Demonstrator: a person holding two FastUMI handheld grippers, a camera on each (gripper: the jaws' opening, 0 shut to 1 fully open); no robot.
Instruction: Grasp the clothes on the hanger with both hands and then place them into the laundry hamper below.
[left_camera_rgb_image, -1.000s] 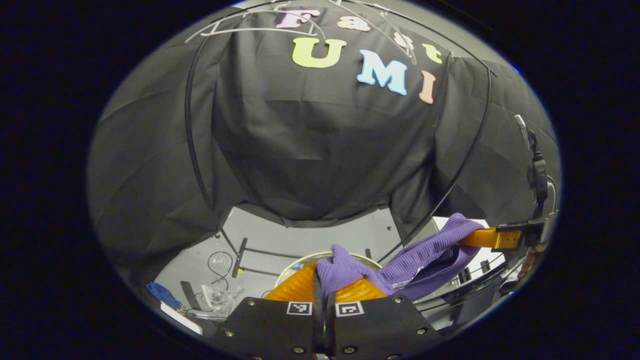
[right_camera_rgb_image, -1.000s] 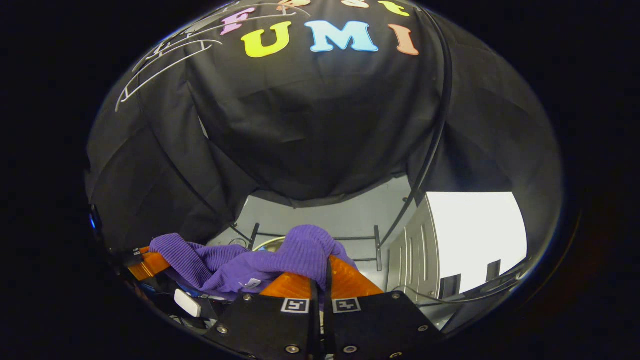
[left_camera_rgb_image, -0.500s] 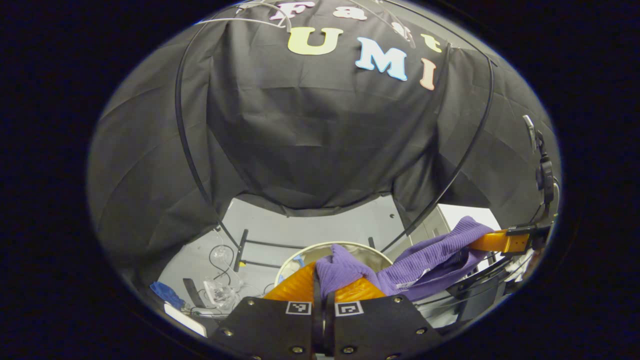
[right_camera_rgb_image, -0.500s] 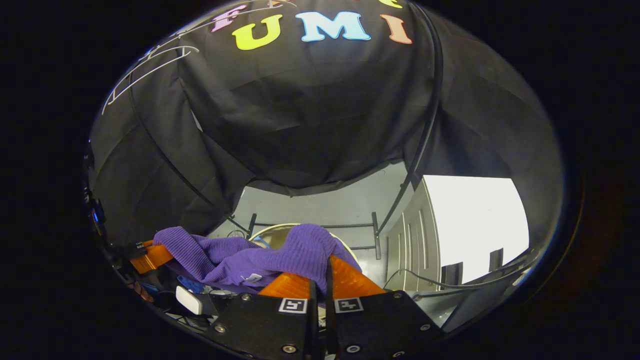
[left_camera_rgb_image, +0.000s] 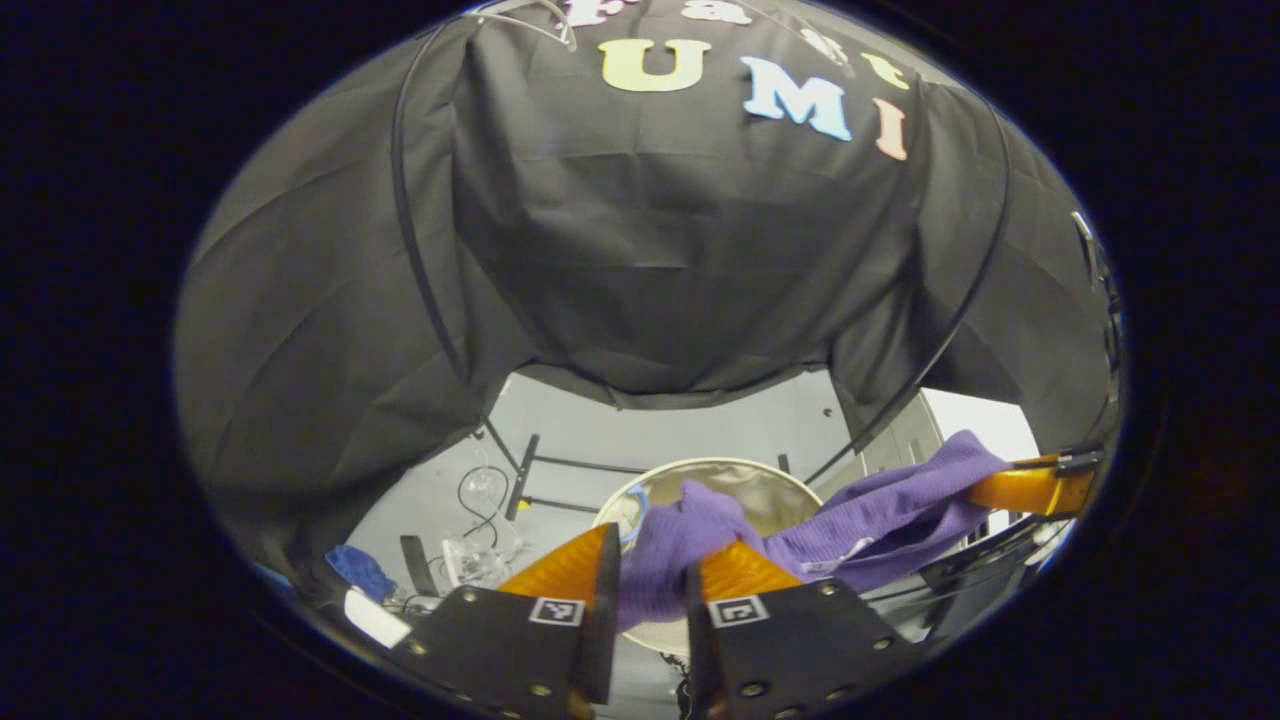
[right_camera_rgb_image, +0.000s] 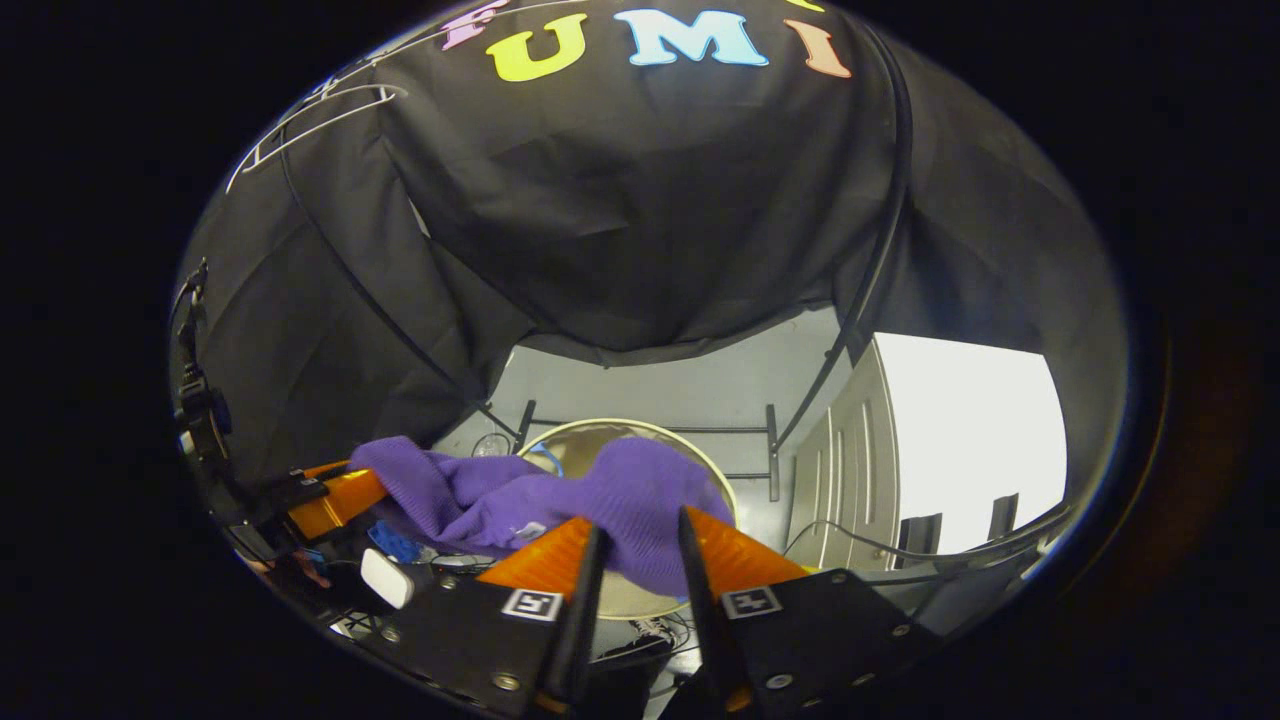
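A purple knit garment (left_camera_rgb_image: 880, 505) sags over the round cream-rimmed hamper (left_camera_rgb_image: 720, 465) on the floor below. My left gripper (left_camera_rgb_image: 670, 540) is open, its fingers parted with one bunched end of the garment lying loose between them. At the right edge of the left gripper view, the other end drapes over the right gripper's fingers (left_camera_rgb_image: 1030, 492). In the right gripper view my right gripper (right_camera_rgb_image: 640, 520) is open too, with the garment (right_camera_rgb_image: 470, 495) bulging between its fingers above the hamper (right_camera_rgb_image: 620, 427). The left gripper's fingers (right_camera_rgb_image: 335, 502) show at the far left.
White wire hangers (right_camera_rgb_image: 310, 110) hang high on the rack. The rack's black base bars (left_camera_rgb_image: 570, 465) run behind the hamper. Cables (left_camera_rgb_image: 480, 495) and a blue cloth (left_camera_rgb_image: 360, 572) litter the floor at left. A white cabinet (right_camera_rgb_image: 960, 430) stands at right.
Both grippers have opened; their fingers were pinched on the garment before. Both have come lower and forward, so the hamper shows larger and nearer under the garment.
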